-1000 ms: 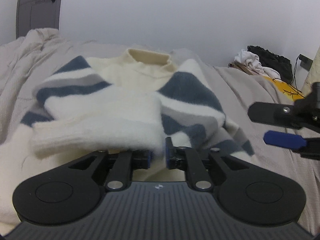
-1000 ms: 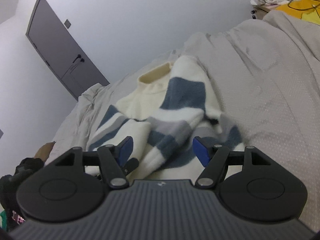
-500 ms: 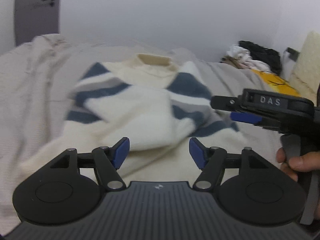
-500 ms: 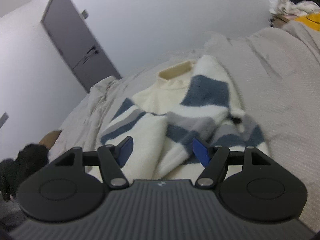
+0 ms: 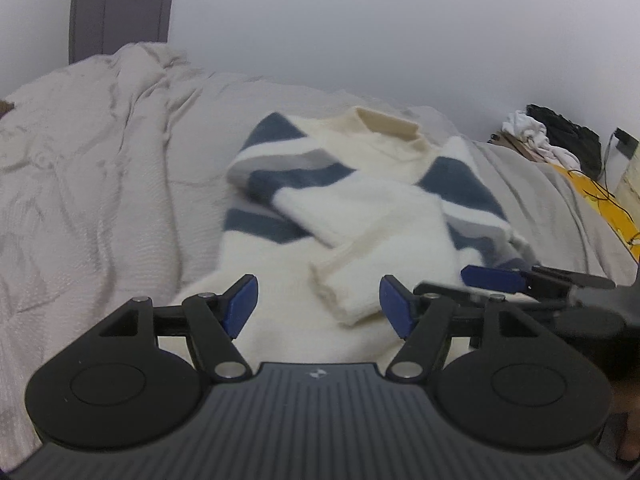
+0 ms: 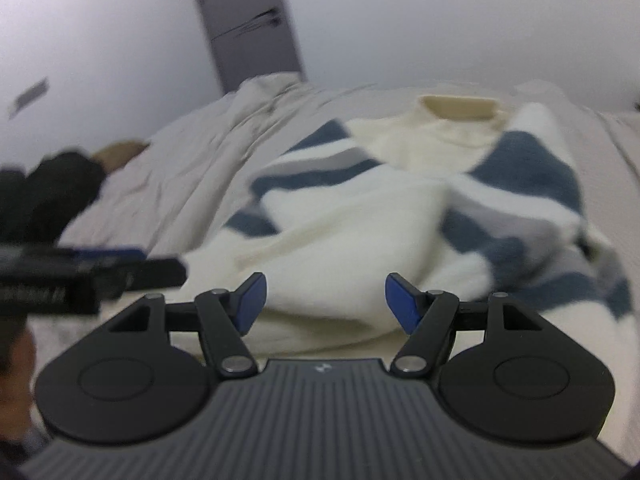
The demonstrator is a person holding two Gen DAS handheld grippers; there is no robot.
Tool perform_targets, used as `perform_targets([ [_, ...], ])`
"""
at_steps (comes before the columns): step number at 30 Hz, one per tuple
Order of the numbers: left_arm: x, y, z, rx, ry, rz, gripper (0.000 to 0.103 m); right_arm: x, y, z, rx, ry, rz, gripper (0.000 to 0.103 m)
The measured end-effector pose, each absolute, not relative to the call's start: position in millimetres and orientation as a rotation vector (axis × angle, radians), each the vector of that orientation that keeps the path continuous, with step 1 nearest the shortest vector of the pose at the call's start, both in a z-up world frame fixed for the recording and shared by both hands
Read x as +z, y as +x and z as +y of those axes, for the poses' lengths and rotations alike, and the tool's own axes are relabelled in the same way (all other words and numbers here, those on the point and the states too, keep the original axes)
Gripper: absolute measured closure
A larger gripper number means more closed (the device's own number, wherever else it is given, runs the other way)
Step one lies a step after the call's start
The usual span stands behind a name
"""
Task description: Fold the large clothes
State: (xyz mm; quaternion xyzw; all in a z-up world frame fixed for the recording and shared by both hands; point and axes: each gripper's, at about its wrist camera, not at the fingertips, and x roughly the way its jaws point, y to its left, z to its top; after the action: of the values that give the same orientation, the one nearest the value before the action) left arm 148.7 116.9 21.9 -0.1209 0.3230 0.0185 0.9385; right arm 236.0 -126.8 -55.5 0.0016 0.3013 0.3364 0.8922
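The sweater (image 5: pixel 360 216) lies on the bed (image 5: pixel 100 184), collar toward the wall, both striped sleeves folded in over its cream chest. The left gripper (image 5: pixel 318 304) hovers just short of the sweater's near part with its fingers spread and nothing between them but air above the sleeve cuff (image 5: pixel 344 292). The right gripper (image 6: pixel 325 298) is likewise released and empty, near the sweater's lower half.

The main risk, as I judge it, is the loose sleeve. Its cuff sits on top of the chest (unpinned, slightly rumpled), so a gripper sweeping low across the sweater could drag it back out and undo the fold. The two grippers also sit close together at the sweater's near side, and could knock each other when reaching for the hem. Grabbing only the top layer of the thick knit would leave the next fold lopsided.

A second ago the left gripper was clenched on that cuff; its jaws have just been opening, and the sleeve now rests free on the sweater. The right gripper, tilted then, now looks level across the sweater.
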Motion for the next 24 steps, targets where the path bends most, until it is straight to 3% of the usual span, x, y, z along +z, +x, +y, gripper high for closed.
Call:
perform_targets([
  [13, -10, 166, 169, 0.070, -0.396, 0.687, 0.031, -76, 217, -64, 0.804, -0.432, 0.503, 0.036],
  [20, -16, 167, 173, 0.070, -0.431, 0.689, 0.031, -90, 232, -54, 0.788, -0.381, 0.557, 0.037],
  [22, -15, 167, 175, 0.072, -0.446, 0.684, 0.031, -90, 230, -51, 0.793, -0.389, 0.555, 0.051],
  [24, -15, 166, 177, 0.076, -0.459, 0.676, 0.031, -89, 229, -49, 0.782, -0.395, 0.549, 0.072],
])
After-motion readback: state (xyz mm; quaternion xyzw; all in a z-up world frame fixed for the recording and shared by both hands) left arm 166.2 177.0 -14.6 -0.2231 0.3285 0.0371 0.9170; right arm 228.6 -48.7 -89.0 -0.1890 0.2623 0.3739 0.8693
